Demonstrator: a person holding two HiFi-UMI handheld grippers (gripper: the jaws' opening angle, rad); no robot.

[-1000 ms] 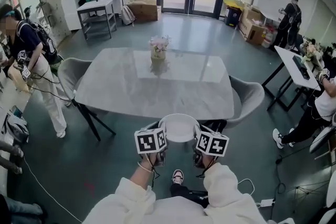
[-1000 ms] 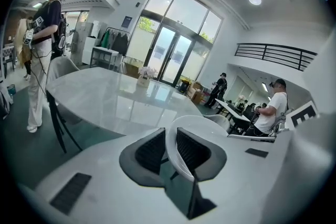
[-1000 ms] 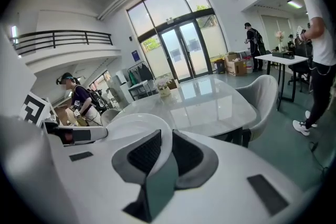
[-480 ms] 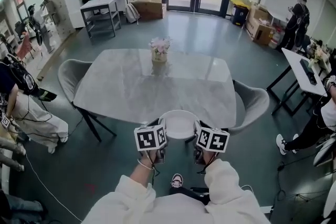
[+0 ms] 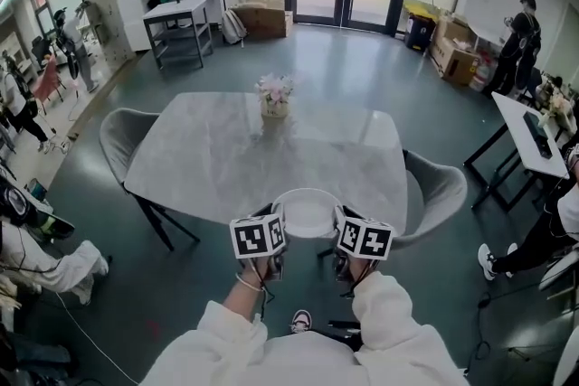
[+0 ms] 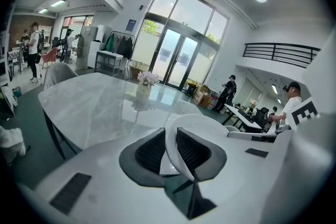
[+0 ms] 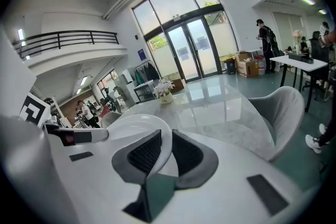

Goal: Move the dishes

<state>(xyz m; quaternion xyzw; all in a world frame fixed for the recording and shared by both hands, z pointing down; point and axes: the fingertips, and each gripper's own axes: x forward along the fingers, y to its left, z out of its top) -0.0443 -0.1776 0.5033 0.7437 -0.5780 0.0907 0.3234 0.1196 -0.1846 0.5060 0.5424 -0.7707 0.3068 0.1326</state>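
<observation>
A white dish (image 5: 308, 214) hangs level between both grippers, just at the near edge of the marble table (image 5: 208, 160). My left gripper (image 5: 279, 218) is shut on the dish's left rim; in the left gripper view the rim (image 6: 195, 124) sits pinched between the dark pads (image 6: 152, 150). On the opposite side my right gripper (image 5: 338, 220) is shut on the right rim, which the right gripper view shows as a white rim (image 7: 134, 126) clamped between its pads (image 7: 186, 153).
A vase of flowers (image 5: 274, 97) stands at the table's far middle. Grey chairs flank the table at left (image 5: 118, 129) and right (image 5: 436, 185). People stand at the left edge (image 5: 18, 104) and far right (image 5: 525, 32). A desk (image 5: 529, 129) is at right.
Both grippers have carried the dish forward, from short of the table to its near edge. The person at the left has shifted down and out of the head view.
</observation>
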